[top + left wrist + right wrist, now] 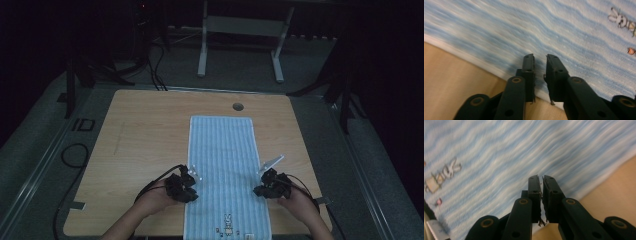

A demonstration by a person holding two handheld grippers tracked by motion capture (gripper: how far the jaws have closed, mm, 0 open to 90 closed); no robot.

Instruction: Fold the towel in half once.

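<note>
A light blue striped towel [222, 165] lies flat and lengthwise on the wooden table [145, 140], its embroidered rabbit [228, 220] near the front edge. My left gripper [193, 191] sits at the towel's left edge. In the left gripper view its jaws [540, 56] stand a little apart over the towel [549, 30] with nothing pinched between them. My right gripper [257, 191] is at the towel's right edge. Seen in the right gripper view, its jaws [541, 177] are almost together above the towel [499, 157], holding nothing.
A round cable hole [238, 106] lies just beyond the towel's far end. Bare wood [449, 80] flanks the towel on both sides. A white desk frame [240, 30] stands on the floor behind the table, and cables [75, 155] trail to the left.
</note>
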